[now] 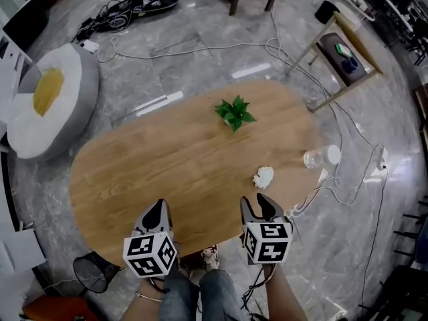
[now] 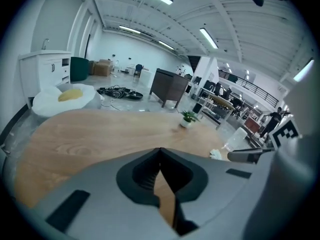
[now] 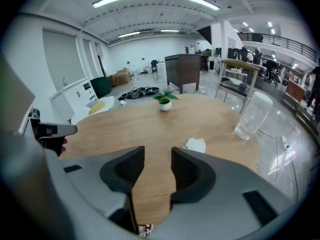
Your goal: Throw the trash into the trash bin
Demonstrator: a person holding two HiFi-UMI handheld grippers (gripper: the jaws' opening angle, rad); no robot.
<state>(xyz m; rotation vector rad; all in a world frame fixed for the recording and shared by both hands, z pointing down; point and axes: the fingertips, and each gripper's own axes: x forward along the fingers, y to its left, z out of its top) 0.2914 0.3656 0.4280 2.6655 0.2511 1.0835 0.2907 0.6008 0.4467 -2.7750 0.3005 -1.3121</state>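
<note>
A crumpled white paper wad lies on the oval wooden table near its right front edge. It also shows in the right gripper view as the paper wad, just beyond my jaws. A clear plastic bottle lies at the table's right edge. A black mesh trash bin stands on the floor by the table's front left. My right gripper hovers over the front edge, a short way from the paper, open and empty. My left gripper is at the front edge, tips together, holding nothing.
A small potted plant stands at the table's far middle. On the floor are a white and yellow cushion at the left, cables at the right, and a low side table at the far right. My legs are below the front edge.
</note>
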